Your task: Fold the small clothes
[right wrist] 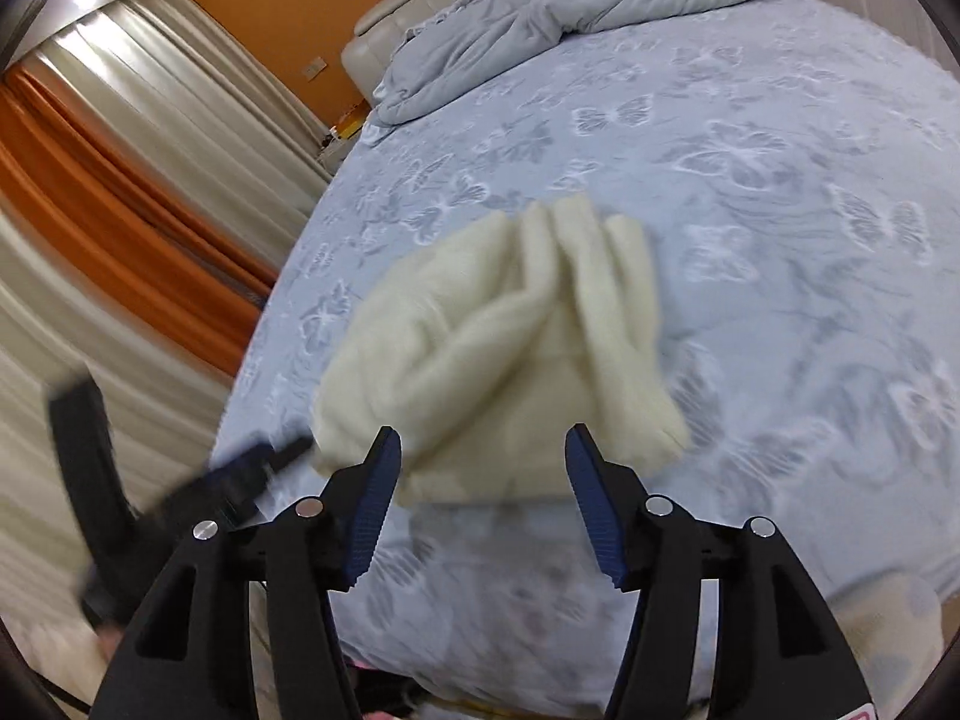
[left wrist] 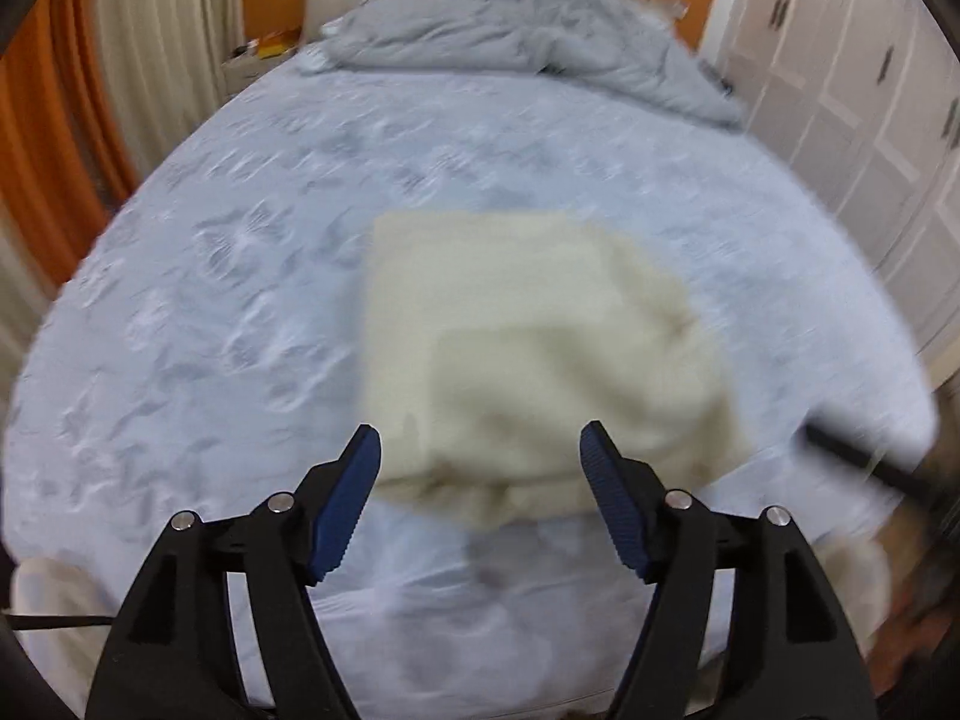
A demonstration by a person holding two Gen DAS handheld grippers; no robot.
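Looking along the left gripper [left wrist: 480, 444], the jaws stand apart with nothing pinched; the cream garment [left wrist: 528, 348] lies folded on the blue bedsheet [left wrist: 210, 300], just beyond the fingertips and a little to the right of centre, its near edge between the pads. Its shape reads roughly square here, blur hiding the detail.

From the right wrist view, the right gripper [right wrist: 483, 444] is likewise apart and empty. The garment lies just ahead, its rolled folds running away to the far side. The left gripper shows blurred at the garment's left, and neither looks clearly nearer.
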